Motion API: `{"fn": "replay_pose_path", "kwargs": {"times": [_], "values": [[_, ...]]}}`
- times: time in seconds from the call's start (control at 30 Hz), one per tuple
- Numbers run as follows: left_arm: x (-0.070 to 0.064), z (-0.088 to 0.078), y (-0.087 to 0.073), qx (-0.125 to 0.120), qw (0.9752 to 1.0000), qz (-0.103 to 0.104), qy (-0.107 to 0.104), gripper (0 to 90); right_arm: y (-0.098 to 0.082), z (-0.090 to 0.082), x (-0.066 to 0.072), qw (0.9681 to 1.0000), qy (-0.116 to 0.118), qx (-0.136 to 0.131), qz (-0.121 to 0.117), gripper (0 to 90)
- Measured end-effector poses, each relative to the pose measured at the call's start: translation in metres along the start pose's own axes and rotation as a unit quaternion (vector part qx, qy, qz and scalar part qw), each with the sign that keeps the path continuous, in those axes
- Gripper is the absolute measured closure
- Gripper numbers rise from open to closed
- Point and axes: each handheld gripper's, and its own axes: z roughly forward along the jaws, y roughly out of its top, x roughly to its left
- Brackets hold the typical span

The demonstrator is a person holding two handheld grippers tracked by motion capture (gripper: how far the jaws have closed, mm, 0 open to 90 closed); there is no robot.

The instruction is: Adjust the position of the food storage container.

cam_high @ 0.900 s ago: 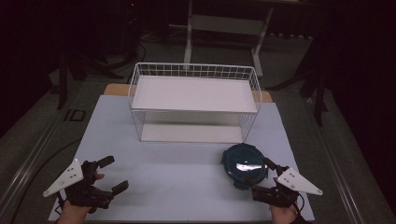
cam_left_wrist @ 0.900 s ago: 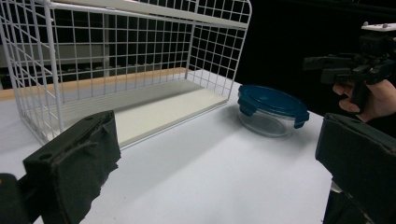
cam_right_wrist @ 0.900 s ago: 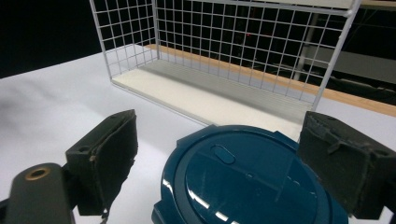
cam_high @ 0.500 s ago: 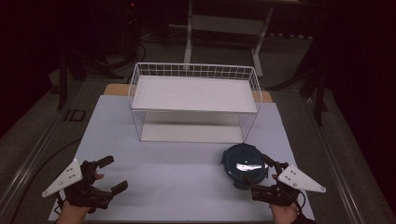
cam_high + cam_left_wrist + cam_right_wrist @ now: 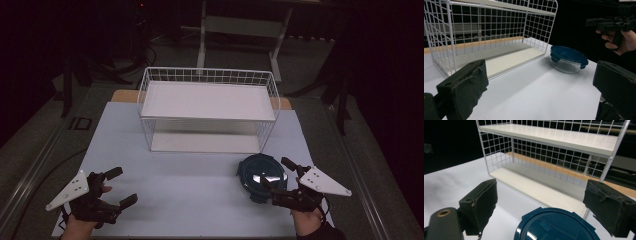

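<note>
A white wire rack point(image 5: 207, 107) w/ two white shelves is set at the far-middle of the pale table point(image 5: 190, 190); both shelves are seen bare, upper and lower alike. Nearer the person, just in front of the rack's right corner, a round glass container point(image 5: 262, 176) is placed, closed by a dark teal clip lid point(image 5: 556, 225); through the clear wall seen in the left gripper view nothing can be made out inside. The right gripper point(image 5: 280, 175) is held right at the container's near-right edge w/ jaws spread wide, one on either side of the lid in the right gripper view; nothing is grasped, and contact w/ the lid can't be told. The left gripper point(image 5: 121, 186) is kept at the near-left of the table, well apart from container & rack, jaws likewise spread wide, nothing held btw them
</note>
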Motion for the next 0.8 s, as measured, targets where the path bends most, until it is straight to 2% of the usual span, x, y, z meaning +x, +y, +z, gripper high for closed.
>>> {"fn": "replay_pose_path", "kwargs": {"times": [0.07,0.1,0.17,0.23,0.43,0.6,0.7,0.77,0.8], "values": [[0.000,0.000,0.000,0.000,1.0000,-0.001,0.000,0.0,0.001,0.002,-0.002,1.0000,-0.007,0.005,-0.002,11.7],[0.000,0.000,0.000,0.000,1.0000,0.000,0.000,0.0,0.001,0.002,-0.004,1.0000,-0.006,0.006,0.001,11.7],[0.000,0.000,0.000,0.000,1.0000,0.000,-0.001,0.0,0.002,0.005,-0.008,0.9997,-0.017,0.013,0.008,11.8],[0.000,0.000,0.000,0.002,1.0000,0.001,-0.001,0.0,0.003,0.006,-0.012,0.9996,-0.013,0.016,0.017,11.8],[0.000,0.001,-0.001,0.002,1.0000,0.001,-0.003,0.0,0.003,0.003,-0.021,0.9989,-0.041,0.018,0.011,11.9],[0.000,0.001,-0.001,0.002,1.0000,0.000,-0.004,0.0,0.001,0.000,-0.031,0.9981,-0.050,0.022,0.028,14.4],[0.000,0.001,-0.001,0.002,1.0000,0.000,-0.004,0.0,-0.004,0.000,-0.036,0.9976,-0.052,0.036,0.028,16.9],[0.000,0.001,-0.001,0.003,1.0000,0.000,-0.004,0.0,-0.008,-0.001,-0.039,0.9968,-0.059,0.049,0.026,23.7],[0.000,0.001,-0.001,0.003,1.0000,0.000,-0.004,0.0,-0.008,-0.001,-0.039,0.9968,-0.059,0.049,0.026,23.7]]}}
